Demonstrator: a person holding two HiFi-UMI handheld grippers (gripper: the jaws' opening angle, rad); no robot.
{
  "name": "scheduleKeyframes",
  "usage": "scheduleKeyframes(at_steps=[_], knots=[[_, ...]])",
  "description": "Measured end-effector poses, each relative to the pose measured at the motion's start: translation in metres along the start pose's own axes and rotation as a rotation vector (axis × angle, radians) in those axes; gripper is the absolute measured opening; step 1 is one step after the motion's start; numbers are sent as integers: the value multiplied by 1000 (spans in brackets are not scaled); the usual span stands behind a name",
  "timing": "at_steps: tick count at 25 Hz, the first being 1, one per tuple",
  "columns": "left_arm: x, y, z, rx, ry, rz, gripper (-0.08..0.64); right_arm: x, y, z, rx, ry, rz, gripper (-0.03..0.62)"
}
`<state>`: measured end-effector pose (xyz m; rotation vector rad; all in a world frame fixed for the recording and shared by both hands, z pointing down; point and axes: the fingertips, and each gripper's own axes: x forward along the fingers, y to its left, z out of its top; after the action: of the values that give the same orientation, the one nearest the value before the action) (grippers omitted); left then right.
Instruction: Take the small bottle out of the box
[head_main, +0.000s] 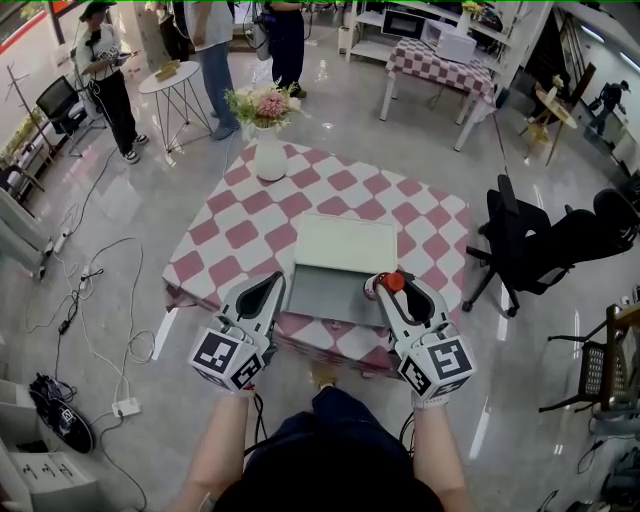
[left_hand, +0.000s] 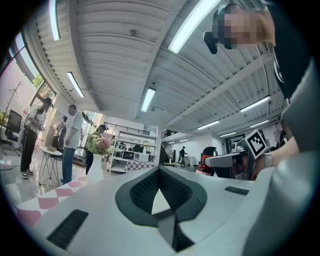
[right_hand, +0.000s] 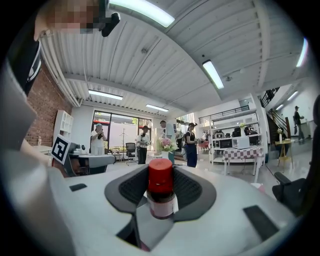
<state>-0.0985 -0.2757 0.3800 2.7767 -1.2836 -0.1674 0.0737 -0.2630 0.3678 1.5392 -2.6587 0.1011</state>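
The bottle (right_hand: 161, 192) is hanging clamped in the right gripper (head_main: 388, 289), seemingly out of the box (head_main: 345, 245) already, so a set-down on the table (head_main: 240, 235) is probably coming next, while the left gripper (head_main: 271, 283) is hanging closed and empty.

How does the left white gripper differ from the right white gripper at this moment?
The left white gripper has its jaws together and empty; the right white gripper grips a small red-capped bottle. The right gripper's jaws therefore stand wider than the left's. Both point upward.
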Motion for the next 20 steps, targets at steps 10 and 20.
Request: scheduleKeyframes(at_steps=[10,20], knots=[[-10,7,14,8,-23,25,3,-2,7,15,-7,-29,6,147],[-14,13,22,15,-45,28,3,-2,11,24,-18,-43,3,147]])
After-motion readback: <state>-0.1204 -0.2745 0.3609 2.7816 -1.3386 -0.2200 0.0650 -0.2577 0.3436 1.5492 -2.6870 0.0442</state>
